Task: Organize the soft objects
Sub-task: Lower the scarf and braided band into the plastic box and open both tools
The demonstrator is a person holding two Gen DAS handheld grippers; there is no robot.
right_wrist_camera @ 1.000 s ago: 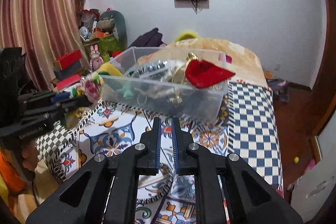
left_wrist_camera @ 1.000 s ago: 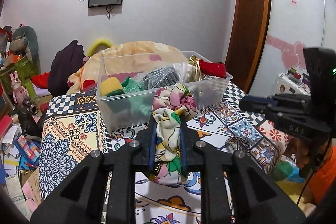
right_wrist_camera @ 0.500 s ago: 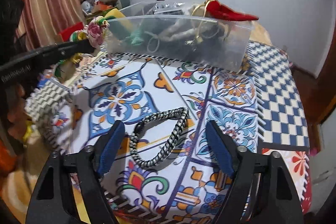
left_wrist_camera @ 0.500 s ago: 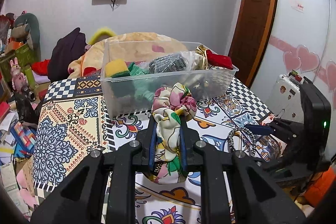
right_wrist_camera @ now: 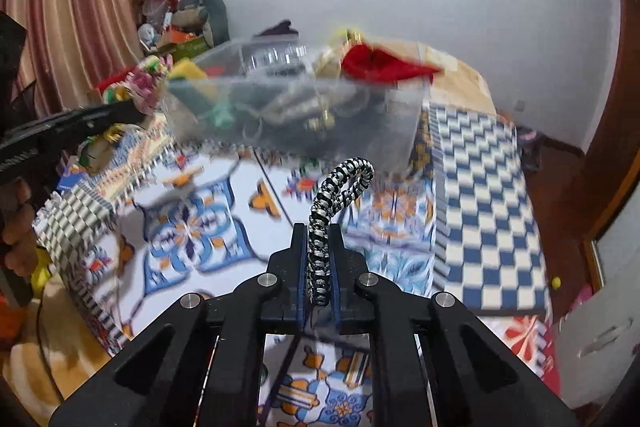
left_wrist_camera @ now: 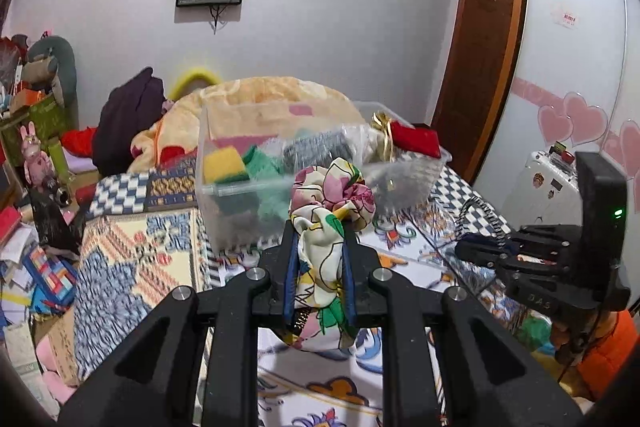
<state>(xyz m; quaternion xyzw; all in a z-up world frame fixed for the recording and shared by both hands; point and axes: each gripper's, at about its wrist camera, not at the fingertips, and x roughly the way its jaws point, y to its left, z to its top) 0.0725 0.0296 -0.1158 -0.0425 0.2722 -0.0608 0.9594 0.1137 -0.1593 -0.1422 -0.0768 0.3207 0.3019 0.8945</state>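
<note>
My left gripper (left_wrist_camera: 319,227) is shut on a floral fabric scrunchie (left_wrist_camera: 326,223) and holds it above the patterned tablecloth, just in front of the clear plastic bin (left_wrist_camera: 404,183). The scrunchie also shows at the left of the right wrist view (right_wrist_camera: 146,87). My right gripper (right_wrist_camera: 318,233) is shut on a black-and-white braided cord loop (right_wrist_camera: 336,195), lifted off the cloth in front of the bin (right_wrist_camera: 360,143). The right gripper also shows at the right of the left wrist view (left_wrist_camera: 468,249). The bin holds a yellow-green sponge (left_wrist_camera: 224,165), a red cloth (right_wrist_camera: 380,67) and other soft items.
The table has a patterned tablecloth (right_wrist_camera: 192,223) with a blue checked border (right_wrist_camera: 484,211). Behind the bin lies an orange blanket heap (left_wrist_camera: 272,95). Clutter and toys are stacked at the left (left_wrist_camera: 36,147). A wooden door (left_wrist_camera: 476,59) stands at the right.
My right gripper has shut on the braided cord and lifted it off the cloth. My left gripper still holds the scrunchie and has moved slightly closer to the bin.
</note>
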